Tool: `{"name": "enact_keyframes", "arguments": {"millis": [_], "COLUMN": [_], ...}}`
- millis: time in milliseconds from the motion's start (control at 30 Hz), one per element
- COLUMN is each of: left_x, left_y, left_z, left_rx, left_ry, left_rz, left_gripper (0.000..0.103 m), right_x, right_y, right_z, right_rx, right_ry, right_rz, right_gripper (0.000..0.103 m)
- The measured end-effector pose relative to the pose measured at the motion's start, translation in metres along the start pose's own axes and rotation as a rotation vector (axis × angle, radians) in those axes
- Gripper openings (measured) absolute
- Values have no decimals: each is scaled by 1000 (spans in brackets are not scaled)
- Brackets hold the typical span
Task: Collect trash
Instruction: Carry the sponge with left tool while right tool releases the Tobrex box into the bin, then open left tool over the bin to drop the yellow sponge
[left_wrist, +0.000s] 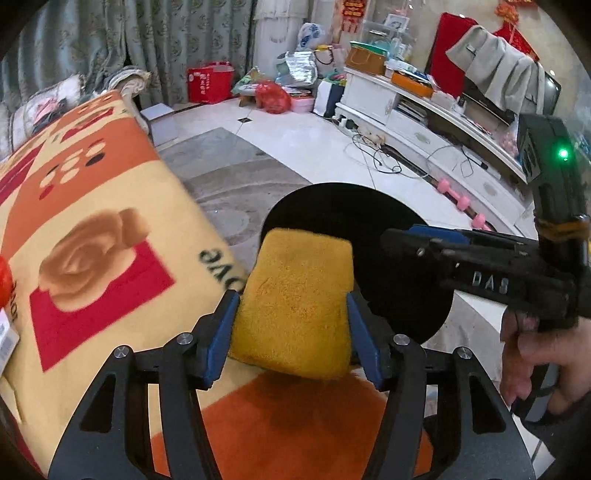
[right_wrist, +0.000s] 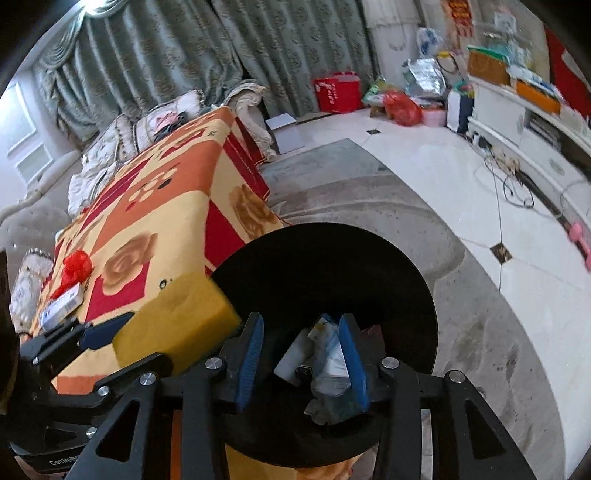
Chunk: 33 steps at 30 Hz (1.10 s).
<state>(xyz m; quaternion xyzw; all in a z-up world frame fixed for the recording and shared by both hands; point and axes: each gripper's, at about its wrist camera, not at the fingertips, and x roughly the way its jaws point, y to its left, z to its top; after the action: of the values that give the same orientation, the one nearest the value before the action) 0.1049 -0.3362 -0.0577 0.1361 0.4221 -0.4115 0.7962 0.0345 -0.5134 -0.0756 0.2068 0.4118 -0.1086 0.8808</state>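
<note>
Left wrist view is showing the left gripper (left_wrist: 293, 325) clamping a yellow sponge (left_wrist: 295, 299) between its two blue pads, one pad pressing on each side of the sponge, which is sticking out ahead of the fingertips. Just beyond the sponge's far edge a black bin (left_wrist: 354, 225) is standing with its round mouth open, partly behind the sponge. To the right of the fingers the right gripper (left_wrist: 391, 240) is reaching over the bin's rim, with a hand (left_wrist: 543, 354) gripping its handle. To the left of the fingers a patterned blanket (left_wrist: 92, 229) is running away along a sofa edge; below the fingers an orange patch of it is lying.

Right wrist view is looking down into the bin (right_wrist: 321, 269). The right gripper (right_wrist: 303, 358) is standing with its fingers apart; crumpled paper trash (right_wrist: 325, 358) is lying inside the bin, seen between the pads, close against the right pad, whether touching it cannot be told. To the left of the fingers the sponge (right_wrist: 173, 325) is sitting at the bin's rim. Ahead and to the right, pale floor tiles (right_wrist: 424, 173) are offering open room.
</note>
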Motion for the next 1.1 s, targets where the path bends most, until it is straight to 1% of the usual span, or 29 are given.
{"name": "enact_keyframes", "arguments": {"millis": [67,167,200,300,400,500,567,600,700,833,933,1100], "left_x": [-7,-20,-21,-27,-35,-37,-42,-44,-39,-26,-14,4], "left_y": [7,19,19,19,19,29,38,42,53,56,45,15], "left_z": [-4,-7,-7,-5,-8,-15,-27,-36,-49,-42,-29,-13], "left_rx": [-27,-65,-71,-80,-67,-89,-107,-110,-127,-150,-122,-52], "left_ry": [-6,-37,-42,-50,-66,-55,-42,-41,-21,3,6,18], "left_rz": [-10,-28,-34,-43,-20,-13,19,60,131,182,181,134], "left_gripper": [62,76,77,77,77,77,77,77,77,77,77,77], "right_x": [-1,-8,-11,-22,-33,-39,-43,-44,-45,-41,-44,-51], "right_y": [1,6,10,20,26,28,28,27,24,21,22,20], "right_z": [-1,-2,-2,-2,-3,-3,-3,-4,-6,-8,-8,-5], "right_rx": [7,10,5,-12,-14,-22,-22,-20,-9,5,-1,-3], "right_ry": [-7,-34,-42,-65,-88,-94,-97,-101,-106,-95,-100,-117], "right_rz": [-2,0,-2,-19,-31,-37,-37,-36,-33,-26,-25,-35], "right_gripper": [41,41,41,41,41,41,41,41,41,41,41,41]}}
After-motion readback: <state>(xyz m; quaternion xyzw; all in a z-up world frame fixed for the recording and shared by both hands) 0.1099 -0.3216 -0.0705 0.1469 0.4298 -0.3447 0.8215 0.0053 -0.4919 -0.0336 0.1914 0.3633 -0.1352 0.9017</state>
